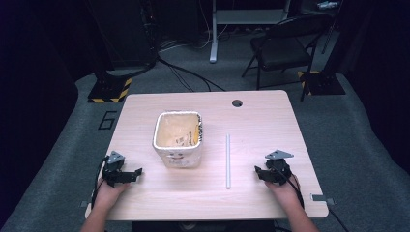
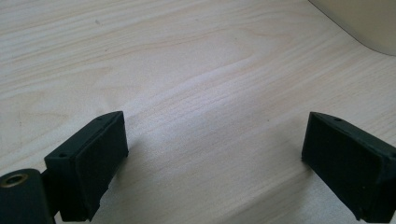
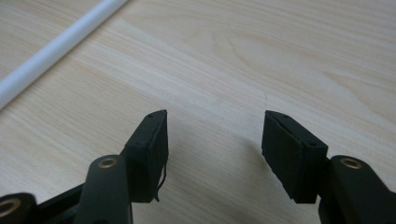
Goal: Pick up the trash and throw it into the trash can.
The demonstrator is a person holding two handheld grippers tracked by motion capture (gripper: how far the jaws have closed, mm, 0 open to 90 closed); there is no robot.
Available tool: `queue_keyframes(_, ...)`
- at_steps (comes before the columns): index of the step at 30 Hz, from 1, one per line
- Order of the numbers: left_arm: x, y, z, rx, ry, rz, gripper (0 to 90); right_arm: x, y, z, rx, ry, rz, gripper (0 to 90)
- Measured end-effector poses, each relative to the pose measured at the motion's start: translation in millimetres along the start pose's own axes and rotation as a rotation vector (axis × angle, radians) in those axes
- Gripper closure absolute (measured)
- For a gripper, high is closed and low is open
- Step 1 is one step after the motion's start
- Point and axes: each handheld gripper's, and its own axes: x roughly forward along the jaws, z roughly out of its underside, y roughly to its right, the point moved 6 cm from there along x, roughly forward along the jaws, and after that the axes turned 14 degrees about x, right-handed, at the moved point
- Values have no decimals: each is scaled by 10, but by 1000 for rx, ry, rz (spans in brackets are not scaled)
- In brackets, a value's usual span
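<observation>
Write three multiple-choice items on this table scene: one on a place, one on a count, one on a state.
1. Where does the white tube lie?
A. Inside the tub
B. Between the tub and the right gripper
C. Left of the left gripper

2. How many holes show in the tabletop?
A. One
B. Three
C. Five

3. How do the left gripper's jaws stand?
A. Shut on the tube
B. Shut on the tub's rim
C. Open over bare wood

Key:
1 B: in the high view the tube lies flat on the table, right of the tub and left of the right gripper.
2 A: a single round hole sits near the far edge.
3 C: in the left gripper view the left gripper has its jaws wide apart with nothing but wood between.
</observation>
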Motion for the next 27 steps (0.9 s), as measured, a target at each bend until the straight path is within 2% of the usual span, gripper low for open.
queue_keyframes(6, -4, 3, 1, -5, 2, -5, 74, -30, -138, -33, 22, 21, -5, 409)
queue_keyframes(7, -6, 7, 2, -8, 2, -8, 75, -31, -199, -32, 10, 17, -9, 419)
queue_keyframes(12, -9, 11, 3, -13, 2, -15, 81, -20, -314, -37, -36, 21, -12, 447)
queue_keyframes(17, -12, 11, 4, -15, 1, -17, 86, 5, -362, -60, -51, 22, -15, 462)
queue_keyframes(22, -12, 13, 3, -16, 4, -21, 90, 12, -394, -96, -30, 24, -38, 460)
queue_keyframes(23, -13, 14, 3, -17, 4, -22, 91, 11, -426, -120, -13, 26, -56, 463)
queue_keyframes(27, -13, 14, 3, -18, 4, -22, 91, 27, -480, -160, -32, 18, -66, 478)
